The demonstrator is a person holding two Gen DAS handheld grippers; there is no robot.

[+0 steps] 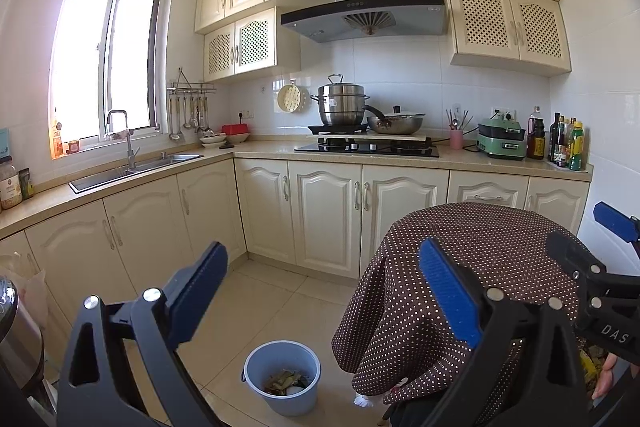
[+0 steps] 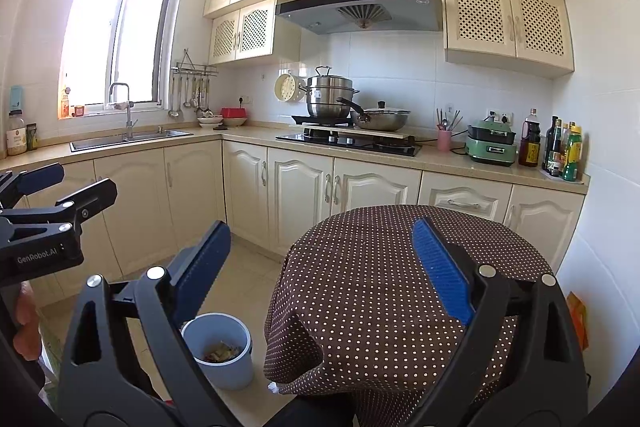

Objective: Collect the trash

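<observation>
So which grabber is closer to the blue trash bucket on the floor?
Probably the left gripper: the bucket sits on the floor right below the gap between its open fingers. For the right gripper, the bucket lies off beside its left finger, so it sits further right.

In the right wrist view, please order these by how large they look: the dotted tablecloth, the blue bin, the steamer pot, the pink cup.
1. dotted tablecloth, clearly largest.
2. blue bin.
3. steamer pot.
4. pink cup, smallest.
The cloth and bin sit nearer the camera, so their real sizes relative to the pot stay unsure.
</observation>
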